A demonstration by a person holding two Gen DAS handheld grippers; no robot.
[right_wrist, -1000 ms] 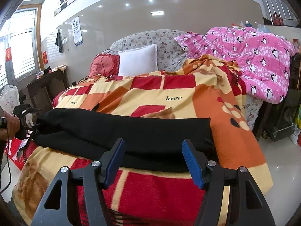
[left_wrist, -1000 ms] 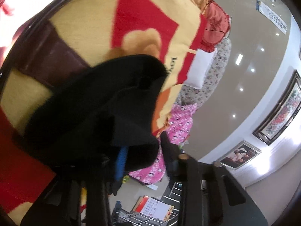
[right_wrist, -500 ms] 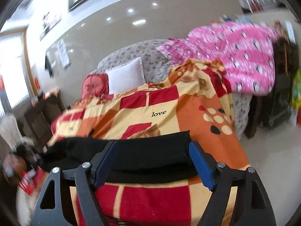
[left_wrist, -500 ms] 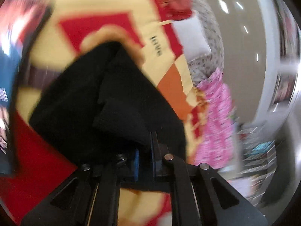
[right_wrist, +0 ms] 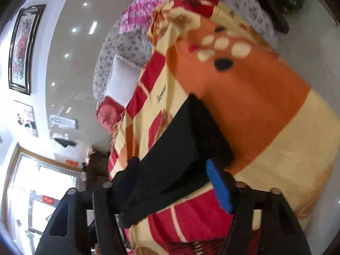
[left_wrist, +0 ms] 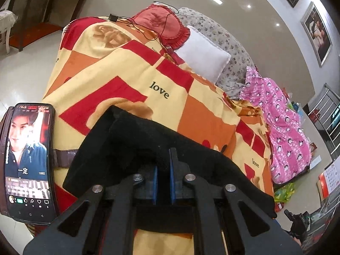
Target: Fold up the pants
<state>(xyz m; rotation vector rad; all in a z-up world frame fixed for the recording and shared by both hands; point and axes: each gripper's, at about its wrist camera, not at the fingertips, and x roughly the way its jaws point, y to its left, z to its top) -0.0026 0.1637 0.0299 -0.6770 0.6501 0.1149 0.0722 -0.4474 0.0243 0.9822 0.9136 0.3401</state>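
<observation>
- Two grippers work at the black pants [left_wrist: 148, 148], which lie on a patterned blanket [left_wrist: 131, 78] over the bed.
- Nearest in the left wrist view, the left gripper [left_wrist: 163, 182] has its blue-padded fingers [left_wrist: 154, 184] clenched on a raised fold of the pants.
- Nearest in the right wrist view, which is rolled sideways and blurred, the right gripper [right_wrist: 176, 182] straddles the end of the pants; its fingers [right_wrist: 220, 188] are closing, cloth between them, not yet pressing.
- Beside the pants, a phone [left_wrist: 27, 159] with a lit screen stands at the blanket's edge.
- Farther up the bed lie a white pillow [left_wrist: 201, 57] and a red cushion [left_wrist: 161, 25].
- Farthest right, a pink quilt [left_wrist: 282, 131] hangs off the bed.
</observation>
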